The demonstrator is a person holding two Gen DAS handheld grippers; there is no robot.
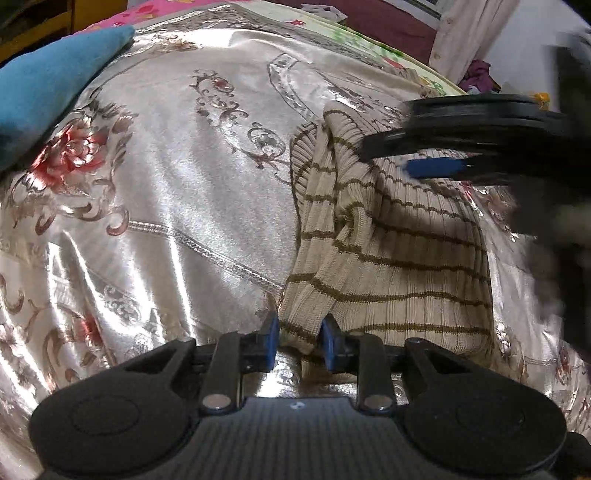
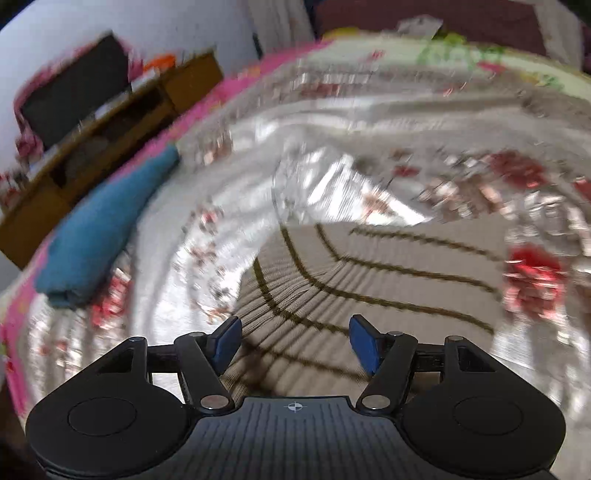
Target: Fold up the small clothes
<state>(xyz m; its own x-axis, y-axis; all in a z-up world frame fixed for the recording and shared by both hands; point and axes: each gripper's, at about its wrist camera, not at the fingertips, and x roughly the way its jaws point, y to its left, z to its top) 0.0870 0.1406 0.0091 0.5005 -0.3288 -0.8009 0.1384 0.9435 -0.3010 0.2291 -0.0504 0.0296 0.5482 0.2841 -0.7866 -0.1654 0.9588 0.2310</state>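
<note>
A beige ribbed garment with thin brown stripes point(image 1: 406, 243) lies partly folded on a shiny floral bedspread point(image 1: 166, 177). My left gripper point(image 1: 299, 339) is shut on the garment's near lower corner, its blue pads pinching the fabric. My right gripper point(image 1: 436, 168) shows blurred at the upper right of the left wrist view, above the garment's far part. In the right wrist view the right gripper point(image 2: 295, 343) is open and empty, its blue pads point(image 2: 364, 343) spread just above the striped garment point(image 2: 369, 273). That view is blurred by motion.
A folded blue cloth point(image 1: 48, 88) lies at the bed's left side and also shows in the right wrist view point(image 2: 99, 236). A wooden TV stand point(image 2: 110, 122) with a dark screen stands beyond the bed. A pink floral sheet point(image 1: 147, 14) edges the bedspread.
</note>
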